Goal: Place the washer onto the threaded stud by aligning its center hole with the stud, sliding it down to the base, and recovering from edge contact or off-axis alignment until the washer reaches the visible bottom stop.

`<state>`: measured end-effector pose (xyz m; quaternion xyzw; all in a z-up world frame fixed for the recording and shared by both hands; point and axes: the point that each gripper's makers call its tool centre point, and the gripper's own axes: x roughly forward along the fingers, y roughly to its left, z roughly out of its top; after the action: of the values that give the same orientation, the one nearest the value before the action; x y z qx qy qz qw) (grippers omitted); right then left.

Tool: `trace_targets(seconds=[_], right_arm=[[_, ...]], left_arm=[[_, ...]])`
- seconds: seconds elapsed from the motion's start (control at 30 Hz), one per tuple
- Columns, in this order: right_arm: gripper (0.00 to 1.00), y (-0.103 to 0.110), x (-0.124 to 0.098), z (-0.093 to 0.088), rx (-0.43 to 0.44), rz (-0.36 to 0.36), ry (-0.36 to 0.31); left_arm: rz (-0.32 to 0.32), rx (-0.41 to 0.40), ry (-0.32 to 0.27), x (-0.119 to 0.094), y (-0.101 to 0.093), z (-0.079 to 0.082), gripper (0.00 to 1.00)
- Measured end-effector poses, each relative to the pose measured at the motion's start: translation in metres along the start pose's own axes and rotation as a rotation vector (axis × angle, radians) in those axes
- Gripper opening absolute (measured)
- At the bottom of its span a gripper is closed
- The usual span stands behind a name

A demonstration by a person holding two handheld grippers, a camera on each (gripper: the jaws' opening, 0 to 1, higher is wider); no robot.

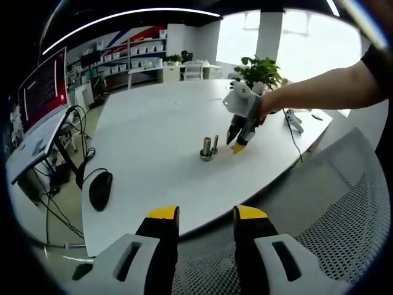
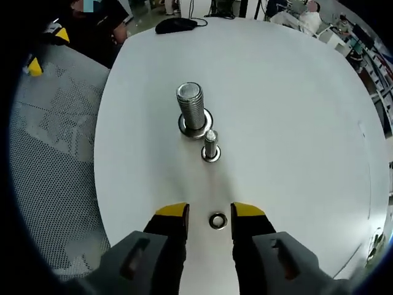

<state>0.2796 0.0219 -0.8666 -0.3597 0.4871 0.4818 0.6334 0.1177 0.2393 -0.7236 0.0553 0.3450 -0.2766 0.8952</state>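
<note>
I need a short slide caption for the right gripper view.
Open right hand-held gripper straddling a small washer lying flat on the white table, short of two upright threaded studs.

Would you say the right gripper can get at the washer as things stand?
Probably yes: the washer lies flat on the table between the open right gripper's tips, with nothing over it; both studs stand farther on.

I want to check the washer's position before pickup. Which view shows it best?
The right gripper view: the washer lies flat on the white table, between the open right gripper tips. In the left gripper view it is too small to make out.
</note>
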Motion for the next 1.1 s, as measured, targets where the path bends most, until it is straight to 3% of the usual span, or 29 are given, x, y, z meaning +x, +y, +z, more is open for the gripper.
trace_targets(seconds=[0.2,0.67,0.87,1.1], right_arm=[[0.29,-0.003,-0.001,-0.01,0.017,0.011,0.015],[0.22,-0.008,-0.002,-0.015,0.017,-0.009,0.019],[0.18,-0.005,0.0,-0.013,-0.056,-0.025,0.076],[0.16,-0.009,0.0,-0.014,-0.017,-0.014,0.077]], left_arm=[[0.002,-0.001,-0.004,0.0,0.001,0.001,0.34],[0.002,-0.002,-0.003,0.0,0.001,0.0,0.34],[0.003,-0.003,-0.005,0.0,0.001,0.001,0.34],[0.003,-0.005,-0.005,0.0,0.001,0.001,0.34]])
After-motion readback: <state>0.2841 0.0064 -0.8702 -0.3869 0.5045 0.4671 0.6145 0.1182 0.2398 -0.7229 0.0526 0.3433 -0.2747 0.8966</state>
